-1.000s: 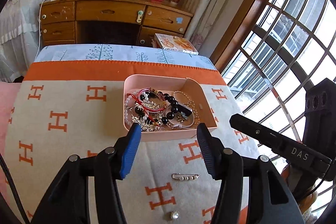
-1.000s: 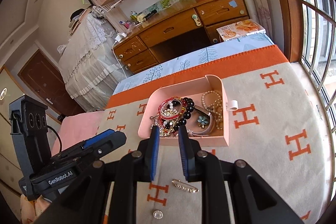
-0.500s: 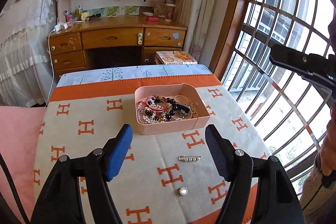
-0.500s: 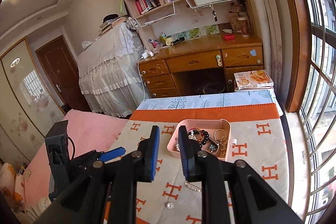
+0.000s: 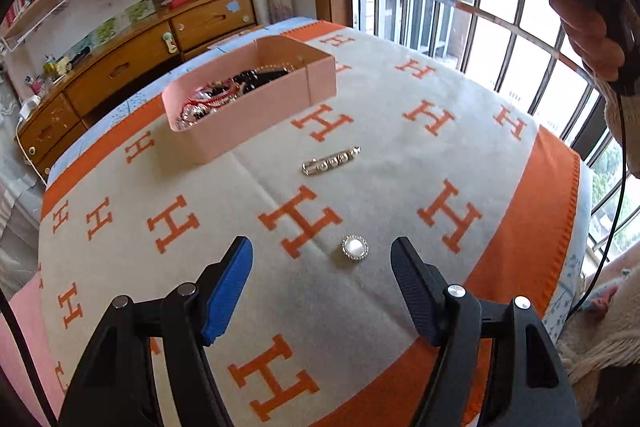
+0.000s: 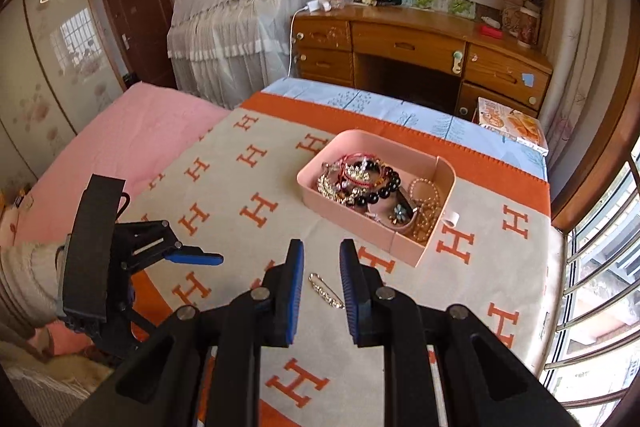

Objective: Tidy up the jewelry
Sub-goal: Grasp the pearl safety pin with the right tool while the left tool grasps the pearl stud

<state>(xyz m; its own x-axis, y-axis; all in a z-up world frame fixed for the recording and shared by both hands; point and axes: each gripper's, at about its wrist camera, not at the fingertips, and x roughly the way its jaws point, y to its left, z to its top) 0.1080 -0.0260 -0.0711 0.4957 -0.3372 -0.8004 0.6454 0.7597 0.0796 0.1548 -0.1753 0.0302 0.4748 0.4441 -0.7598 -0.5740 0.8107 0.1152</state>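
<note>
A pink box holding several bracelets and beaded pieces sits on an orange-and-cream blanket. A silver pin brooch lies in front of the box. A round pearl stud lies nearer. My left gripper is open and empty, low over the blanket with the stud between its fingertips' line. It also shows in the right wrist view. My right gripper is partly open and empty, above the pin.
A wooden desk with drawers stands behind the bed. A book lies by the far right edge. A barred window is on the right. A pink sheet covers the left side.
Both grippers have swung and dropped closer to the blanket. The left now points at the pearl stud; the right has opened slightly and hovers over the pin.
</note>
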